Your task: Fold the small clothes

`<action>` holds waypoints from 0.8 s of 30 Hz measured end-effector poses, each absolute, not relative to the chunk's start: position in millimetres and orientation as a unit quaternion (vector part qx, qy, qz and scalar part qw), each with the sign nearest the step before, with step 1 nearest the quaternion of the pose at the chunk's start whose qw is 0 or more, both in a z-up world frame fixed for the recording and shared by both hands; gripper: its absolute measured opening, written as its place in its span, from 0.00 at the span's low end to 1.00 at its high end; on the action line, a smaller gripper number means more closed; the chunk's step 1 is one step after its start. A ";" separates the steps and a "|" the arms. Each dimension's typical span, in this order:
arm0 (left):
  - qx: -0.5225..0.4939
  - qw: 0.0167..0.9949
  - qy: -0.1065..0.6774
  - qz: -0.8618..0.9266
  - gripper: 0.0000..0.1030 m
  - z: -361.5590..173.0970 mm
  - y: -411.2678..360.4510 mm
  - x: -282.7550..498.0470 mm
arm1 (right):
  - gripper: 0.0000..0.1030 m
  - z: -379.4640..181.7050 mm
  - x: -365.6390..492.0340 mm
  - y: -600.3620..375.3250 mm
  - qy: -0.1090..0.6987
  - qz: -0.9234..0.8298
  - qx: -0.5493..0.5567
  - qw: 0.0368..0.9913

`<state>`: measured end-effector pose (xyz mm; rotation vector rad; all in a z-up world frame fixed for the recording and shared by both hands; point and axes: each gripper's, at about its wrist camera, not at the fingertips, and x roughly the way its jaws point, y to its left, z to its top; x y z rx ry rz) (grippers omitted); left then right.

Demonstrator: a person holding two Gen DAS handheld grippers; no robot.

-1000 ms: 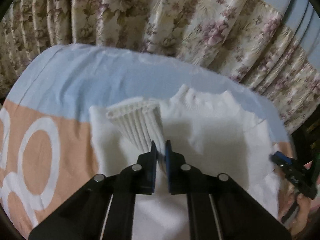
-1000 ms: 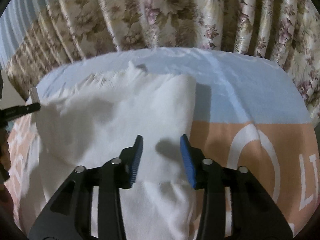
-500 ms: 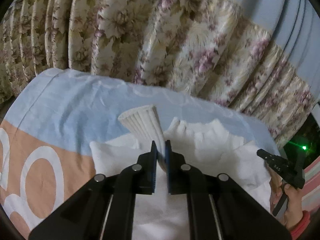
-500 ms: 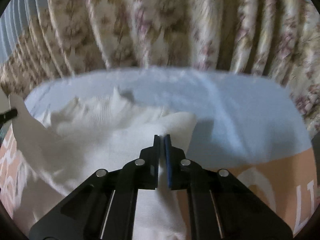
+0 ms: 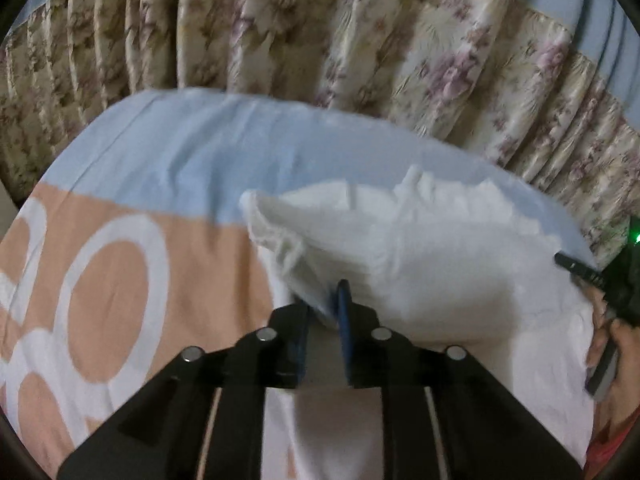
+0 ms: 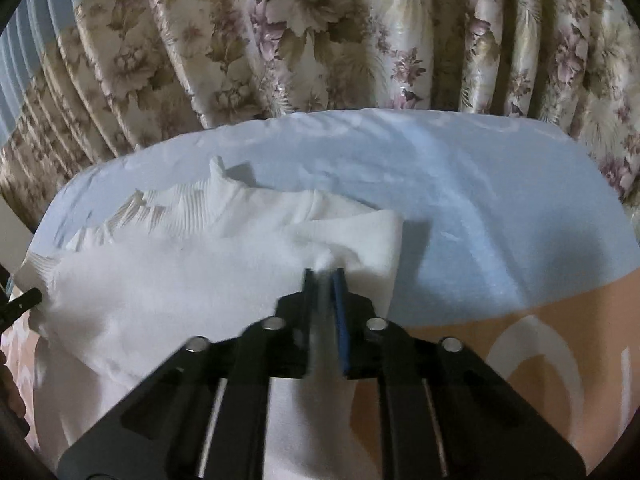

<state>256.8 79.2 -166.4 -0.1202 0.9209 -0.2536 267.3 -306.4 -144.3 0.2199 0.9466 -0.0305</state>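
Observation:
A white knitted garment (image 5: 440, 248) lies spread on the bed, its ribbed collar (image 6: 180, 208) at the far edge. My left gripper (image 5: 324, 304) sits low over its left side, where a folded flap (image 5: 288, 224) rests on the body. Its jaws are opening, with white fabric still lying loosely between them. My right gripper (image 6: 324, 276) is at the garment's right edge (image 6: 384, 240). Its jaws are starting to open, and a puckered bit of fabric is still pinched at the tips. Each view shows the other gripper at its margin: the right gripper (image 5: 592, 276), the left gripper (image 6: 24, 302).
The bed sheet (image 5: 180, 160) is pale blue at the far side and orange with large white letters (image 5: 116, 292) nearer me. A flowered curtain (image 6: 320, 40) hangs close behind the bed's far edge. A hand (image 5: 616, 344) holds the right gripper's handle.
The left gripper brought the raised ribbed sleeve end forward and down onto the garment, and its jaws have parted. The right gripper closed on the right edge, shifted slightly, and its jaws have widened a little.

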 end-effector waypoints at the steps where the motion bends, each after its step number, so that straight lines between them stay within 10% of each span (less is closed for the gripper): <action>1: -0.060 0.886 0.443 -0.125 0.26 -163.3 82.8 250.8 | 0.42 -140.0 264.8 -306.9 0.452 -0.010 0.109 0.885; 4: -0.044 0.897 0.427 -0.105 0.61 -145.4 92.2 231.8 | 0.44 -122.4 248.4 -309.0 0.433 -0.007 0.100 0.896; 14: 0.014 0.879 0.455 -0.140 0.68 -128.8 36.0 268.0 | 0.44 -125.6 231.4 -276.5 0.457 0.023 0.057 0.887; 21: 0.067 0.870 0.477 -0.108 0.68 -170.2 9.1 296.5 | 0.02 -152.3 227.5 -257.0 0.494 0.016 -0.040 0.868; 24: 0.080 0.873 0.471 -0.098 0.67 -174.6 11.3 291.1 | 0.00 -155.8 226.4 -272.6 0.496 0.014 -0.016 0.868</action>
